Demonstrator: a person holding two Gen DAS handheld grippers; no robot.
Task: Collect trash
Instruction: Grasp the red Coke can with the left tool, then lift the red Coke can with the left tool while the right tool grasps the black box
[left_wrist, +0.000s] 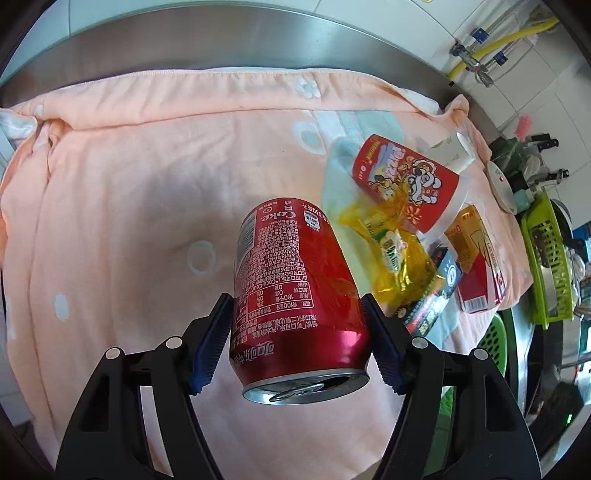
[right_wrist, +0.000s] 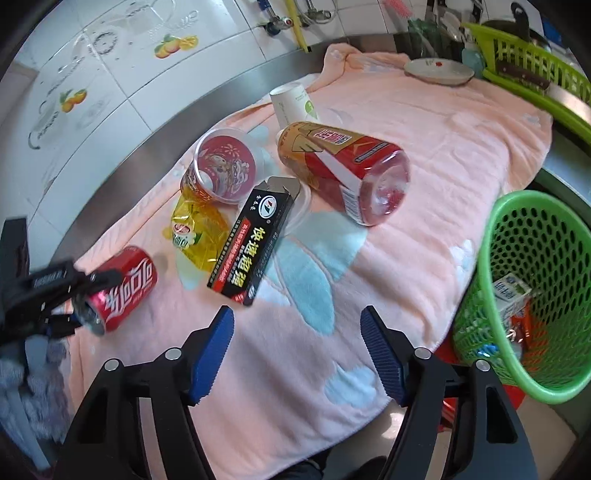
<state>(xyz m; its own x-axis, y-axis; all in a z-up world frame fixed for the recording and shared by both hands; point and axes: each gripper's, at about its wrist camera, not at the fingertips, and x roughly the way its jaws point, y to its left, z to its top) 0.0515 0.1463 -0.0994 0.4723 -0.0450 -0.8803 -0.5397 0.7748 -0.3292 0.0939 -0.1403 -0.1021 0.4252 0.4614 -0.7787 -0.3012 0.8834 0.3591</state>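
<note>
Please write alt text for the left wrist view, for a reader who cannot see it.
The left claw grips a red Coke can, open top toward the camera, over a pink towel. More trash lies right of it: a red cup and a yellow wrapper.

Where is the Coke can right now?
The Coke can is gripped between the left gripper's blue fingers above the pink towel. In the right view it sits far left, beside the yellow wrapper.

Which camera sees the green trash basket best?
The right wrist view. It shows the green basket at the towel's right edge, open side toward the camera, with a carton already inside. The left wrist view, filled by the Coke can in the left claw, shows only a green sliver.
</note>
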